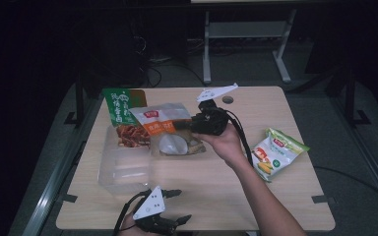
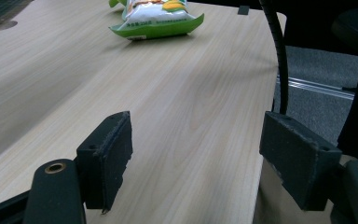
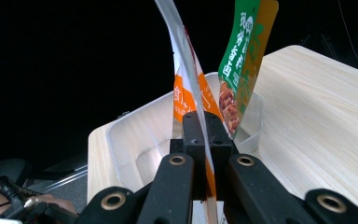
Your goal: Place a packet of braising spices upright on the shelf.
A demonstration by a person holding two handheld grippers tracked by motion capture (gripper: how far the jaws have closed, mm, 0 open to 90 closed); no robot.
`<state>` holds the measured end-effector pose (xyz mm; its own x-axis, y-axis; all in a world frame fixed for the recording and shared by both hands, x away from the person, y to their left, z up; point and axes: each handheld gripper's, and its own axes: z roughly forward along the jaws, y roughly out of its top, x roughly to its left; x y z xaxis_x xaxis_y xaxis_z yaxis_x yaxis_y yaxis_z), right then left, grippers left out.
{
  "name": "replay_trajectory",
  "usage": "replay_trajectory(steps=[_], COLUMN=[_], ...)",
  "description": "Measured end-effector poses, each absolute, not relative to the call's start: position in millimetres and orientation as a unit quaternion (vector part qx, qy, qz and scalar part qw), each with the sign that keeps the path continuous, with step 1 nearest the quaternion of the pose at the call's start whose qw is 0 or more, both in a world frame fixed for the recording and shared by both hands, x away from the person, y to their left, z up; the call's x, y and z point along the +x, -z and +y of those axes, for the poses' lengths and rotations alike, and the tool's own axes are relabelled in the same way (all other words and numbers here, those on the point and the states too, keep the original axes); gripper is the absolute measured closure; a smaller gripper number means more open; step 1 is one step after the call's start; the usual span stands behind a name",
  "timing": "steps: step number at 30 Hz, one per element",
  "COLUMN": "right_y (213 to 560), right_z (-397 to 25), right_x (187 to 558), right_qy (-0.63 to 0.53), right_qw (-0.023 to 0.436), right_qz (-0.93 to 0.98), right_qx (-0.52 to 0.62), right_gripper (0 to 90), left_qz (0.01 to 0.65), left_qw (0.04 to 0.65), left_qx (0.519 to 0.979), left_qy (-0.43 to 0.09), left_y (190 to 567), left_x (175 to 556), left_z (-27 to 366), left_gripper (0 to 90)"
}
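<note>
Bare bench [image 1: 211,187] lay open between my left gripper [image 1: 170,206] and the corn snack bag [image 1: 275,153]. The clear tub [image 1: 123,172], green packet [image 1: 119,105] and held orange-labelled pouch [image 1: 170,129] crowded the far left; the right edge stayed passable.

Looks like a dim lab or test room set up for recording, not a home or kitchen. Light wood bench [image 1: 256,113] with a cable grommet hole [image 1: 228,100] and black clips [image 1: 322,199] at its edges, grey carpet floor [image 1: 334,123], a white metal frame on feet [image 1: 248,34] behind it, and loose cables [image 1: 170,66] trailing on the floor. Snack packets on the bench, such as the corn snack bag [image 1: 277,152], are laid out like props, with dark surroundings beyond.
</note>
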<state>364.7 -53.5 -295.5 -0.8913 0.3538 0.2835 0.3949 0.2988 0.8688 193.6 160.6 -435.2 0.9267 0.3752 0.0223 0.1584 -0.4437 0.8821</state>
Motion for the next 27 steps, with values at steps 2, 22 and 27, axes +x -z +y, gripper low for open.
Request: replay_trajectory(steps=[2,22,27], right_y=[294,288,290], right_z=[-50,-6,12], right_x=[365,377,380], right_qy=[0.545,0.551,0.549], right_qw=[0.019,0.035,0.043], right_qz=[-0.805,-0.807,-0.809], right_qx=[-0.232,-0.211,-0.205], right_gripper=[90.0,90.0,90.0], left_qz=[0.161,0.157,0.153], left_qw=[0.505,0.509,0.509], left_qx=[0.841,0.840,0.840], left_qy=[-0.105,-0.104,-0.106], left_y=[436,434,434], left_x=[194,193,195], left_z=[161,163,166], left_gripper=[25.2,25.0,25.0])
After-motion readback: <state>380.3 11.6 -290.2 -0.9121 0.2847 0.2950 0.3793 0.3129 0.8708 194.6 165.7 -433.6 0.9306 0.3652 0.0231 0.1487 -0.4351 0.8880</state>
